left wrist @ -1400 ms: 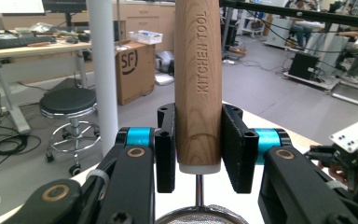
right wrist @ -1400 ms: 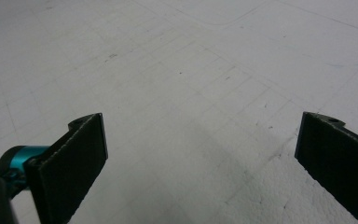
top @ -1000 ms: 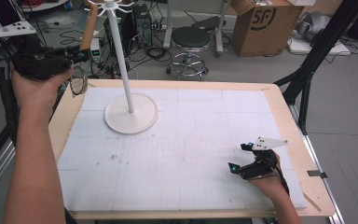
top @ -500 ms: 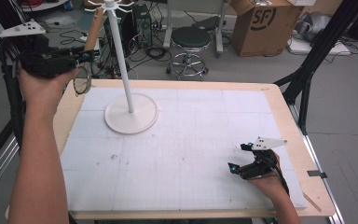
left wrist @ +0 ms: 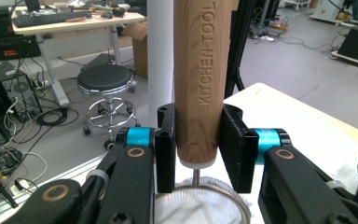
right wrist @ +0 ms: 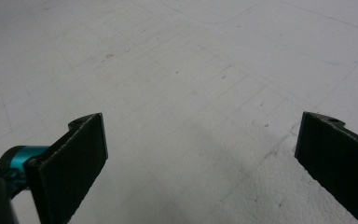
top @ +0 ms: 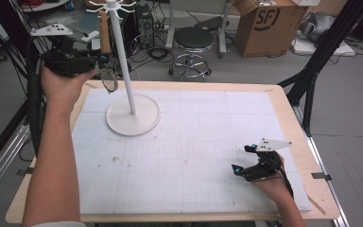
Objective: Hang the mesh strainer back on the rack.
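Wooden-handled strainer (left wrist: 199, 79), clamped in the left gripper (top: 87, 64), has edged closer to the white hook stand (top: 131, 90) for hanging, while the right gripper (top: 246, 161) rests wide open.

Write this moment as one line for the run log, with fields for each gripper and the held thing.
left gripper: shut on strainer handle, upright | mesh bowl hangs beside white stand | right gripper: open, nothing held, over white mat
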